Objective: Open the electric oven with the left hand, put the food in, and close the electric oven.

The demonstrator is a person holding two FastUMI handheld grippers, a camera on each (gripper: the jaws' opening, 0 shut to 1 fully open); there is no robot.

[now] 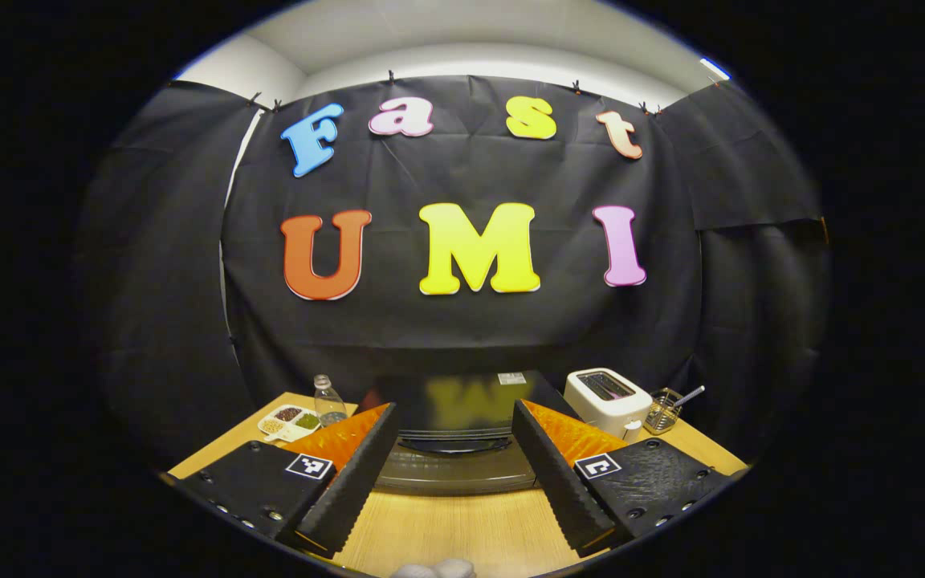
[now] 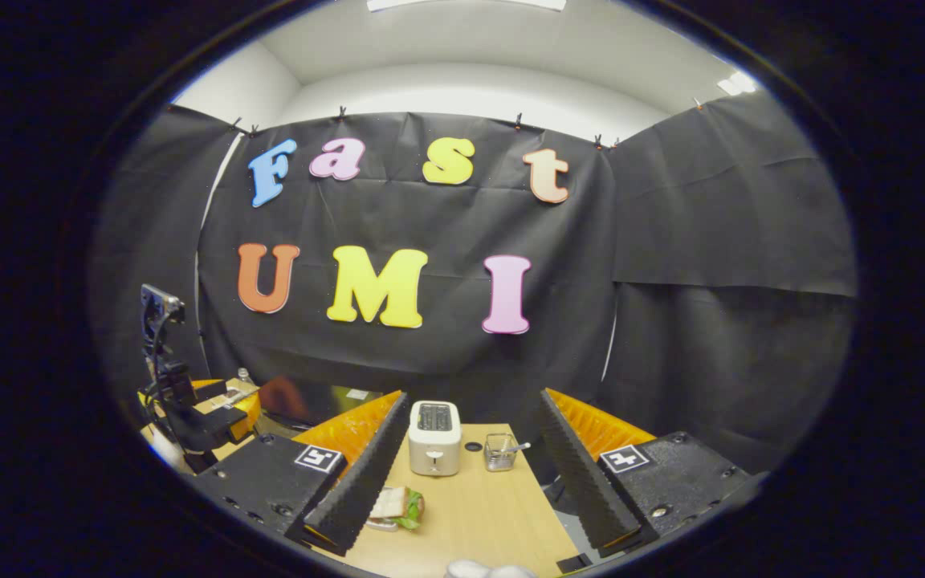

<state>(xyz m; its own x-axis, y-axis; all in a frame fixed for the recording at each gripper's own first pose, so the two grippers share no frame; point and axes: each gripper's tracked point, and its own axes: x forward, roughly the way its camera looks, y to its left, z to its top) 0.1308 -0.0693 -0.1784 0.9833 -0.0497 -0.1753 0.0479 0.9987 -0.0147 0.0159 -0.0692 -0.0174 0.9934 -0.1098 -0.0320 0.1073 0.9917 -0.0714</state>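
Note:
The black electric oven (image 1: 462, 401) stands straight ahead in the left gripper view, door shut, its curved handle (image 1: 454, 444) across the top of the glass front. My left gripper (image 1: 454, 411) is open, its fingers framing the handle from a short way off. In the right gripper view a sandwich with lettuce (image 2: 400, 507) lies on the wooden table (image 2: 478, 514), partly hidden by the left finger of my right gripper (image 2: 474, 399), which is open and empty. The oven (image 2: 310, 400) shows dark at the left there.
A white toaster (image 1: 607, 399) and a wire basket (image 1: 663, 411) stand right of the oven; a clear bottle (image 1: 328, 399) and a divided dish of spices (image 1: 290, 420) stand to its left. The toaster (image 2: 434, 437) and basket (image 2: 499, 451) sit beyond the sandwich.

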